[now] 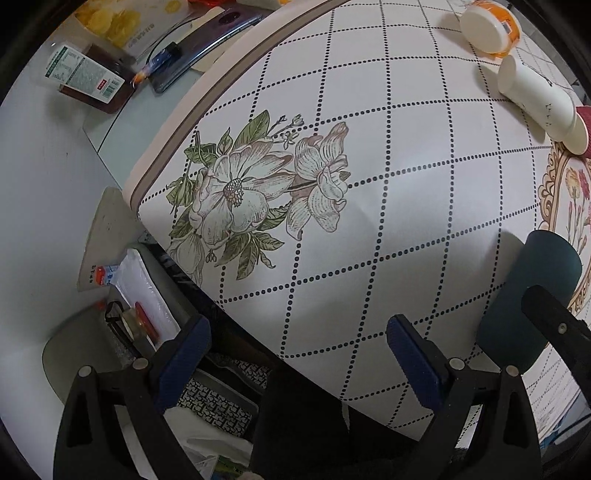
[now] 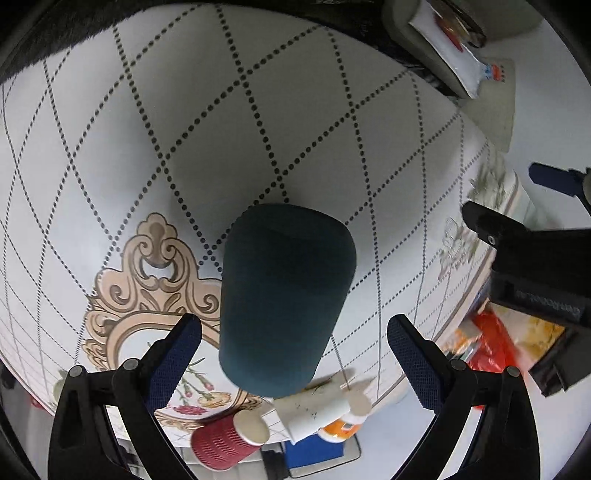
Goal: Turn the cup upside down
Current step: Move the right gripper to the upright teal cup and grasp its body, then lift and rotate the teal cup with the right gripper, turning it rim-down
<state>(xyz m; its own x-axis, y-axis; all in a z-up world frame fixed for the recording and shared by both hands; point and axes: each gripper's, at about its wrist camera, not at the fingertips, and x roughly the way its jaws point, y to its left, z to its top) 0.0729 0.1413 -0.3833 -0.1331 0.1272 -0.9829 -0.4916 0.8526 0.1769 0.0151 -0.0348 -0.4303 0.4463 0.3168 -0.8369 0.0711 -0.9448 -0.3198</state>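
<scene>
A dark teal cup [image 2: 284, 299] stands on the patterned tablecloth with its closed end up, so it is upside down. My right gripper [image 2: 293, 343] is open, its blue pads on either side of the cup and apart from it. In the left wrist view the cup [image 1: 532, 299] is at the right edge, partly hidden by the right gripper's black finger [image 1: 554, 325]. My left gripper [image 1: 299, 347] is open and empty over the table's near edge.
A white paper cup [image 1: 535, 96], an orange-banded tub [image 1: 491, 26] and a red ribbed cup [image 2: 221, 443] lie on their sides on the table. A phone [image 1: 221, 33], a pen and packets sit on the grey surface [image 1: 48, 177] beside it.
</scene>
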